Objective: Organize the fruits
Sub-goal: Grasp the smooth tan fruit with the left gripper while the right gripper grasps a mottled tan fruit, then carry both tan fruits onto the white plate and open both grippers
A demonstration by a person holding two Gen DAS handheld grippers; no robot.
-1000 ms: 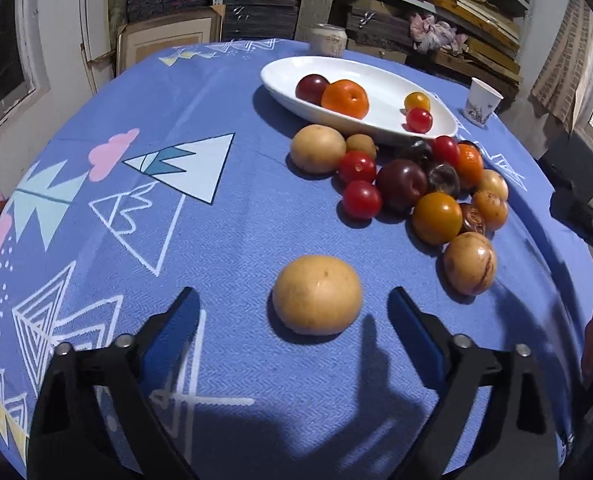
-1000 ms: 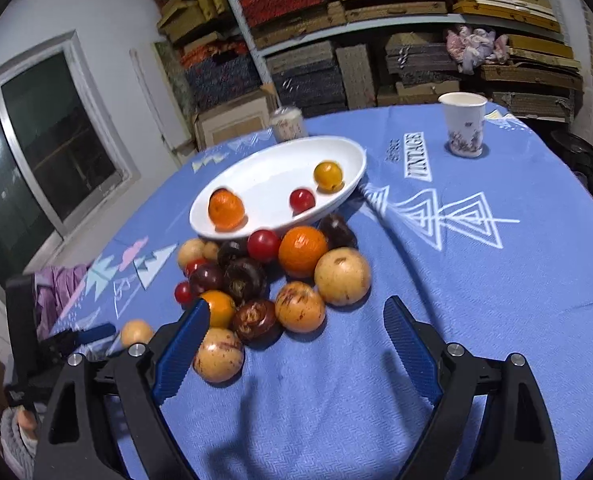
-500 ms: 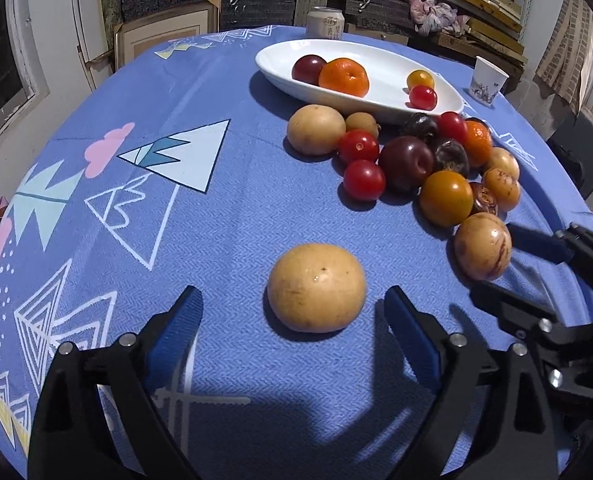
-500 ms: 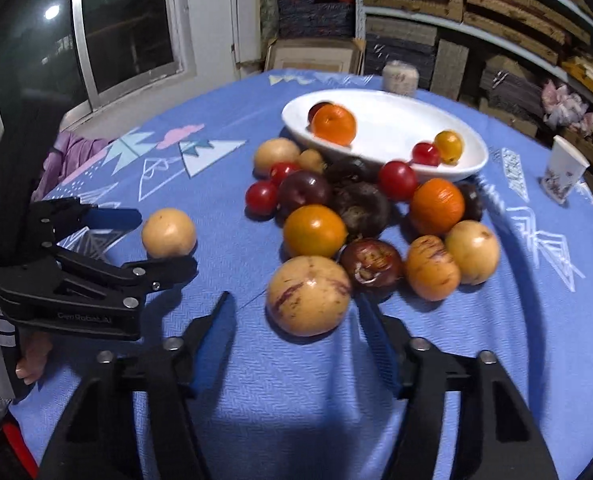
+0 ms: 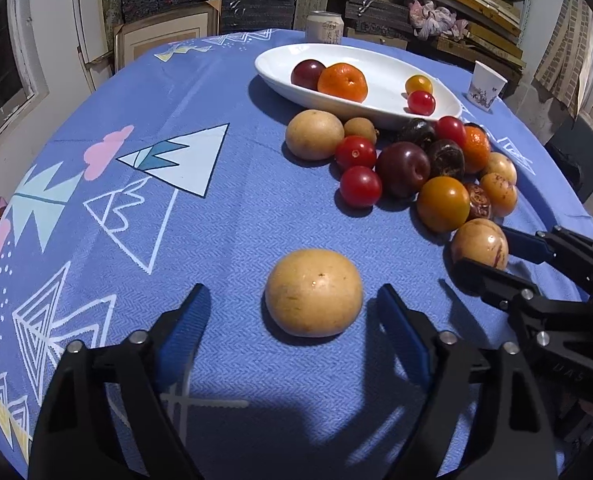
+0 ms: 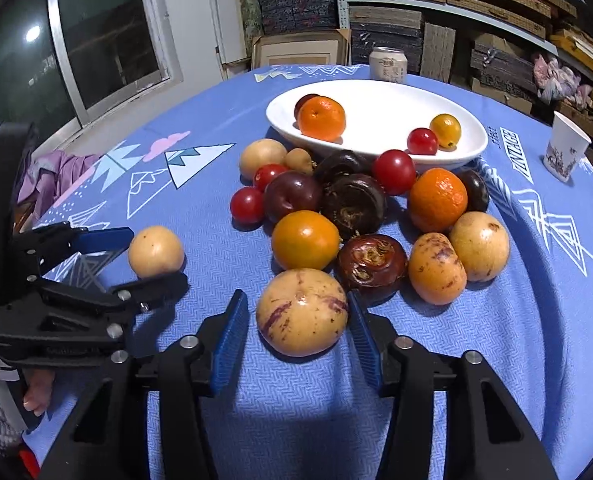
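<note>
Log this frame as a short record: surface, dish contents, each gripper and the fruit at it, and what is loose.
surface: round table with a blue patterned cloth
dish: white oval dish holding four fruits, among them an orange
left gripper: jaws apart, just been closing, astride a pale round fruit, gaps both sides
right gripper: jaws just been closing around a streaked yellow fruit; contact unclear
loose: fruit pile beside the dish
extras: paper cup, can

Round counter (image 6: 476, 360) under blue patterned cloth: white oval dish (image 6: 472, 148) at centre, fruit heap (image 6: 356, 216) before it, can (image 6: 388, 64) behind, paper cup (image 6: 566, 148) right.
</note>
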